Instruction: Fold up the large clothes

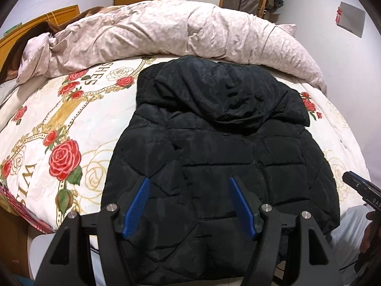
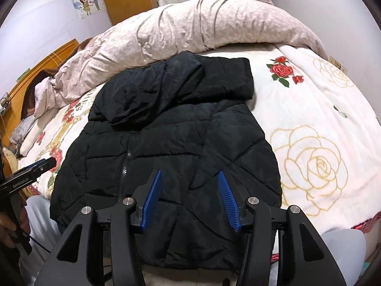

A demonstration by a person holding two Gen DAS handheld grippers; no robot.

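A black quilted hooded jacket (image 1: 214, 147) lies flat, front up, on the rose-print bed sheet (image 1: 59, 124), with its sleeves folded in, its hood toward the far side and its hem at the near edge. It also shows in the right wrist view (image 2: 171, 143). My left gripper (image 1: 189, 186) hangs open and empty over the jacket's lower left part. My right gripper (image 2: 189, 178) hangs open and empty over its lower right part. The right gripper also shows at the edge of the left wrist view (image 1: 357, 183), and the left gripper at the edge of the right wrist view (image 2: 42, 164).
A crumpled pale pink duvet (image 1: 178, 28) lies across the far side of the bed, just behind the hood. A wooden headboard (image 1: 35, 21) stands at the left. The sheet (image 2: 309, 131) stretches to the right of the jacket. The person's light trousers (image 2: 40, 214) are at the near edge.
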